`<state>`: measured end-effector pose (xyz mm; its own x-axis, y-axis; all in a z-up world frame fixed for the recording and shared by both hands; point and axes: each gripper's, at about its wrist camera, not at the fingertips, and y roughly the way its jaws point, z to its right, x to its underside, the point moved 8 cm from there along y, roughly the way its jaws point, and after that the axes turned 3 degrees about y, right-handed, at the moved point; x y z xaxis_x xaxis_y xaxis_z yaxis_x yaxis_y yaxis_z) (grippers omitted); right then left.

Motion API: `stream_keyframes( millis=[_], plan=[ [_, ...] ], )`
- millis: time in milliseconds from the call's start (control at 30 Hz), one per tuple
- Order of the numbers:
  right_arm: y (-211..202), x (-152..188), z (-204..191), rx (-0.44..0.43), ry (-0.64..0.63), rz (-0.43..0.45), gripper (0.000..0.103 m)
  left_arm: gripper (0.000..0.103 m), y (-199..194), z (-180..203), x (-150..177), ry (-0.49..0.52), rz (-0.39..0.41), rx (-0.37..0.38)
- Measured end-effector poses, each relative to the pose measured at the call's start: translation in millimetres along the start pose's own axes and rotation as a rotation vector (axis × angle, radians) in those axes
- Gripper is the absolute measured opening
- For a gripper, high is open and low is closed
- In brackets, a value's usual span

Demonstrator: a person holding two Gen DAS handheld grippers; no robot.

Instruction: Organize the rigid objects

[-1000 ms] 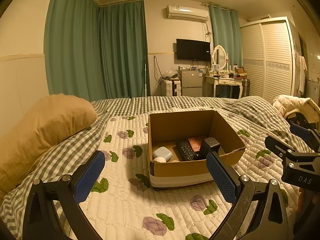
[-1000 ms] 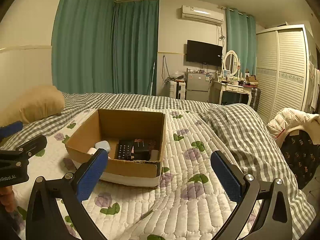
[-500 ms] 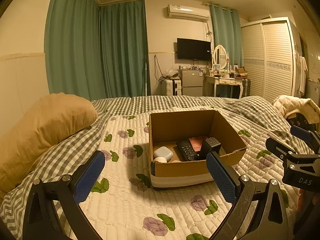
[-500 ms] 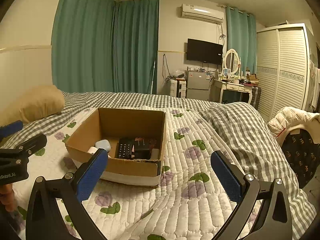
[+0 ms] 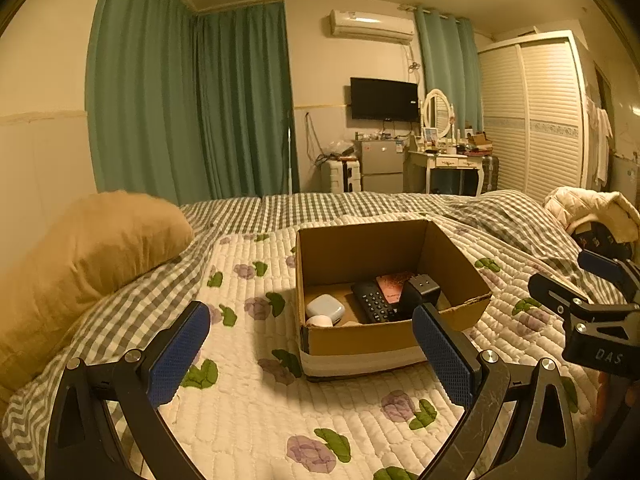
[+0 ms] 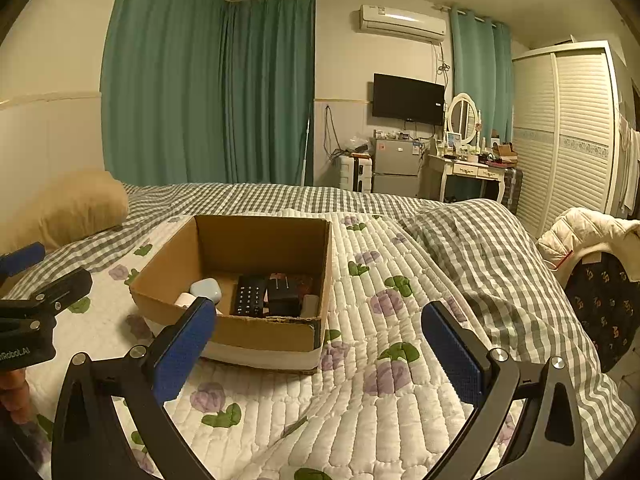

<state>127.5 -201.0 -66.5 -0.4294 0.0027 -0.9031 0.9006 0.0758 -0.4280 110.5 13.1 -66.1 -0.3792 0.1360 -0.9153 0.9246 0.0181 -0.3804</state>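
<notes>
An open cardboard box [image 5: 362, 248] sits on the quilted bed; it also shows in the right wrist view [image 6: 260, 240]. Inside lie a black remote [image 5: 374, 302] [image 6: 250, 295], a black adapter block [image 5: 420, 290] [image 6: 283, 295], a pale blue case [image 5: 325, 307] [image 6: 206, 289], a small white round thing [image 5: 319, 321] and a reddish card [image 5: 391, 285]. My left gripper [image 5: 310, 354] is open and empty, held in front of the box. My right gripper [image 6: 320, 354] is open and empty, in front of the box's right corner.
A tan pillow [image 5: 88, 248] lies at the left. A bunched checked blanket [image 6: 480, 240] lies at the right, with a chair draped in a cream jacket [image 6: 592, 236] beyond. The floral quilt [image 5: 248, 408] spreads in front of the box.
</notes>
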Motion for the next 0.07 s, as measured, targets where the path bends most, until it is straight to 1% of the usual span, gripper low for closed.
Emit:
stream_keyframes(
  millis=[67],
  plan=[
    [0.2,0.1,0.7,0.001,0.003,-0.002,0.103,0.103,0.2,1.9,-0.5,0.013,0.005,-0.003]
  ],
)
